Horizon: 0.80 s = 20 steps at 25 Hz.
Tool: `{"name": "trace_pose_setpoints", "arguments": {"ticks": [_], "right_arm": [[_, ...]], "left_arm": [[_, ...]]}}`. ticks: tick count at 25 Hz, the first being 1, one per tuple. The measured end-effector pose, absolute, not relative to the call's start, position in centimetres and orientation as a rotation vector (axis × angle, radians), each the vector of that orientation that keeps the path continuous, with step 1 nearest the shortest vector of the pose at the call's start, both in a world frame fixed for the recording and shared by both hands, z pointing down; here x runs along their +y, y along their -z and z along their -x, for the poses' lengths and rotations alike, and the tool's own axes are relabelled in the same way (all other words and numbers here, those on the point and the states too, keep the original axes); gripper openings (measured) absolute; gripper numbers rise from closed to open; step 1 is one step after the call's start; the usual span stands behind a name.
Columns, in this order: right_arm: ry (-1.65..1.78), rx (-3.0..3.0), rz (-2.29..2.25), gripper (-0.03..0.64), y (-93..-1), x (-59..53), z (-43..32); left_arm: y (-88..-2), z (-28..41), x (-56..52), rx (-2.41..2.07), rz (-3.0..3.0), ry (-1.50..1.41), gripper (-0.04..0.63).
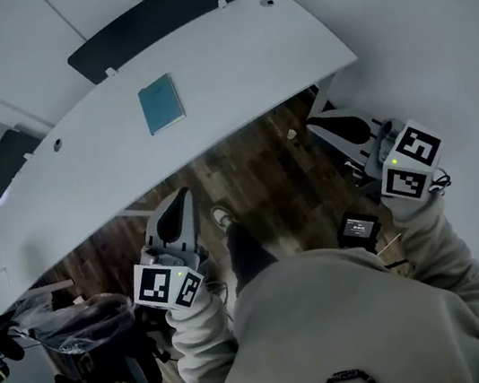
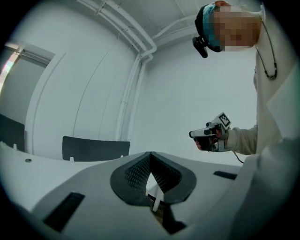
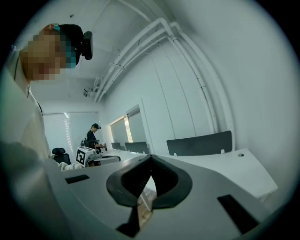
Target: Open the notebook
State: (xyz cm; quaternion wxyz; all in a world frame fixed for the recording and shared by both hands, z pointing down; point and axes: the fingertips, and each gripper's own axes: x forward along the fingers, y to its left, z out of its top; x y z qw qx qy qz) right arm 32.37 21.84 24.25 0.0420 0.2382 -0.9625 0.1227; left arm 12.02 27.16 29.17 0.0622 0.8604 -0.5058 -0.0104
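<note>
Open tabletop (image 1: 244, 58) around notebook (image 1: 161, 103), panel (image 1: 158, 18) behind

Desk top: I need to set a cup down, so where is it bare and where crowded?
The white desk is bare either side of the teal notebook: rightward to the corner cable hole, leftward past the other hole. Crowded only on the floor at lower left, among dark clutter.

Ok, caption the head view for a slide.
Closed teal notebook on the white table; left tongs and right tongs, both shut, held short of it.
</note>
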Motion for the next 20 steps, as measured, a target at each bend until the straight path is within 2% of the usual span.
{"name": "trace_pose_setpoints", "arguments": {"ticks": [6, 12, 16, 20], "right_arm": [[-0.356, -2.948, -0.680, 0.017, -22.1, 15.6, -26.3], [-0.332, -2.950, -0.680, 0.017, -21.2, 5.9, -17.3], [-0.324, -2.911, -0.607, 0.017, -22.0, 2.3, -10.2], [-0.385, -2.834, -0.620, 0.017, -24.2, -2.3, -6.7]], "left_arm": [[-29.2, -6.8, 22.3, -1.510, -2.564, 0.012, -0.005], [-28.4, 2.0, 15.6, -1.489, -2.580, -0.046, -0.005], [-28.2, 8.0, 10.9, -1.481, -2.576, -0.057, -0.005], [-29.3, 11.8, 5.4, -1.412, -2.558, -0.004, -0.005]]}}
